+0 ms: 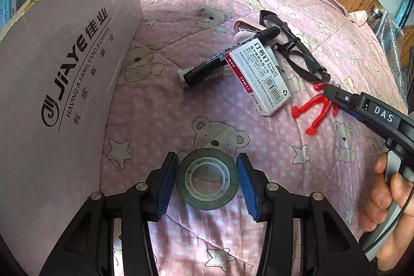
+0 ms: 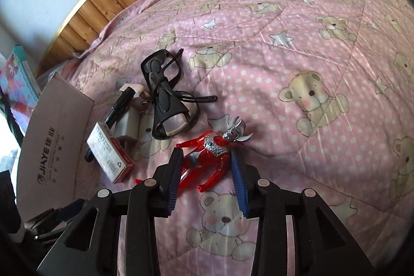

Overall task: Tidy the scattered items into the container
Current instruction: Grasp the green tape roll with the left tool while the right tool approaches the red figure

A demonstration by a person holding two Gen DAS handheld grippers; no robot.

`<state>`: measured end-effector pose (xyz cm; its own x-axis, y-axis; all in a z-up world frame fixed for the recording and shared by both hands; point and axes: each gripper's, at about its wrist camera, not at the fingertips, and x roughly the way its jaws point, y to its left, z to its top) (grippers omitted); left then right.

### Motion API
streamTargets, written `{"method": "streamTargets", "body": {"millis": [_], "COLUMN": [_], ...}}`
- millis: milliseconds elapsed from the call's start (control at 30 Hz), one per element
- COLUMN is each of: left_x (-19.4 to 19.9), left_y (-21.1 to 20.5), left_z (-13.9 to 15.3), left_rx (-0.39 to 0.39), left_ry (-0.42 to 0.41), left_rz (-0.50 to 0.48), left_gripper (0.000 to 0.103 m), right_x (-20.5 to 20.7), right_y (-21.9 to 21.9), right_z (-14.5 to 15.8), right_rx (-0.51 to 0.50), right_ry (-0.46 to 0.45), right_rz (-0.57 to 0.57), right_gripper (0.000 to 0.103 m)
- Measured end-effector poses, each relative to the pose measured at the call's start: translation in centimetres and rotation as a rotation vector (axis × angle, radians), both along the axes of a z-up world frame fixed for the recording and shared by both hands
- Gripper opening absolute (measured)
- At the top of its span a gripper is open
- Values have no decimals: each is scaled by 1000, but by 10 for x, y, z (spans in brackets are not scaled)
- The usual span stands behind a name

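Tape roll (image 1: 207, 179) flat on the pink bed quilt (image 1: 181, 107), between the spread fingers of the left gripper (image 1: 207, 181), untouched; cardboard box (image 1: 59, 84) just left; right gripper (image 2: 207, 180) spread wide around a red toy figure (image 2: 207, 157); marker (image 1: 227, 56), staple box (image 1: 258, 79), glasses (image 2: 165, 100) piled nearby.

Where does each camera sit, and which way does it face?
Left wrist: on the left gripper, facing down over the tape; its open jaws and the person's hand show.
Right wrist: on the right gripper, facing the toy; its open jaws show.
Shared: box, staples, glasses, toy.
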<state>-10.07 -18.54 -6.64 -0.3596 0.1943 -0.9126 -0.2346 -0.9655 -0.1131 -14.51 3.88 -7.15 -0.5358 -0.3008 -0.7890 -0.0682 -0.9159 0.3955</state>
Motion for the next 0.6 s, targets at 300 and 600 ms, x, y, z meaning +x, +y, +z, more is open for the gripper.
{"method": "streamTargets", "body": {"millis": [300,600], "left_x": [17,40], "left_y": [2,-5], "left_z": [18,47], "left_rx": [24,38], "left_ry": [29,64], "left_rz": [-8,1], "left_gripper": [48,48], "right_x": [34,68], "right_y": [18,38], "right_z": [10,33], "right_rx": [-100,-205], "right_ry": [-7,17], "right_rz": [-10,-33], "right_gripper": [7,4]}}
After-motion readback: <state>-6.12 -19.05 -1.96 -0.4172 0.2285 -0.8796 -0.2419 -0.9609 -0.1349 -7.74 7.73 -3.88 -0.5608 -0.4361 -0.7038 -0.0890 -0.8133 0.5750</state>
